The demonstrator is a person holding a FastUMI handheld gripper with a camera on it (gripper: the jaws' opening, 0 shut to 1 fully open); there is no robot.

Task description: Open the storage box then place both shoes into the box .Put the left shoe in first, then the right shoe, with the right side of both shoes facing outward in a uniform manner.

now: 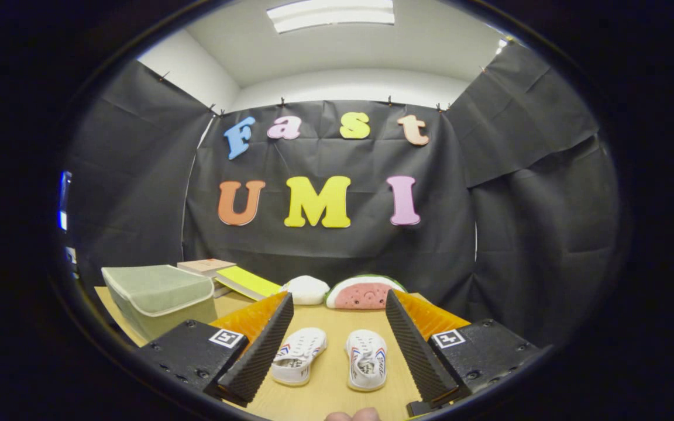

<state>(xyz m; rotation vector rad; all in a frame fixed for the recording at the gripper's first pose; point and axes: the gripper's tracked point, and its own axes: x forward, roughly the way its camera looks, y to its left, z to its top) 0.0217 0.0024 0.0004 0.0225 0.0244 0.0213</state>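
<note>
Two small white shoes with red and blue side stripes lie side by side on the wooden table, toes pointing away from me: one shoe (299, 355) on the left, the other shoe (366, 359) on the right. Both sit below and between the spread fingers of my gripper (337, 342), which is open and holds nothing. The storage box (158, 298), pale green fabric with a white-trimmed lid, stands shut on the table beyond my left finger (261, 351).
A stack of books (226, 275) with a yellow cover lies behind the box. A white cushion (306, 289) and a watermelon-slice toy (366, 292) sit at the table's back edge against the black cloth wall. A fingertip (353, 416) shows below the shoes.
</note>
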